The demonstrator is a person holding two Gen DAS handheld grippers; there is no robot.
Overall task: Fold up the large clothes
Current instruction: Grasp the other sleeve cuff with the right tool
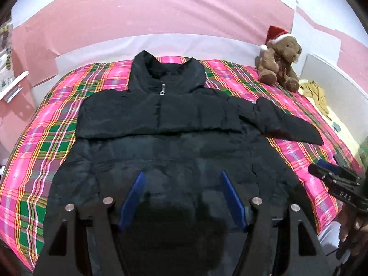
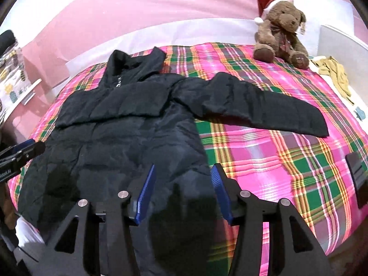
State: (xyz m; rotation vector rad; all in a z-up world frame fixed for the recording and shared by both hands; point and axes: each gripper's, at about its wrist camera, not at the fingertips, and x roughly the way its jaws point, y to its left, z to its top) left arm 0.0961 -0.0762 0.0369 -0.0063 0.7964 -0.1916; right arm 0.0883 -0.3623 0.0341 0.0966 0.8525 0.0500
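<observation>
Both tongs, left (image 1: 181, 197) and right (image 2: 184, 191), released; jacket (image 1: 161, 119) sleeve (image 2: 264, 105) at three o'clock could slide off the puffy body when folded.

Left gripper (image 1: 181, 184): black angular frame, two blue finger pads (image 1: 133, 197), four round silver screw heads. Right gripper (image 2: 184, 181): same black frame, blue pads (image 2: 147, 193), silver screw heads; white letters "DAS" printed on its side.

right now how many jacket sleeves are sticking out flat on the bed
1. One sleeve lies stretched out over the plaid blanket toward the teddy bear side. The jacket's other sleeve seems folded across its chest, though it blends into the dark cloth.
</observation>
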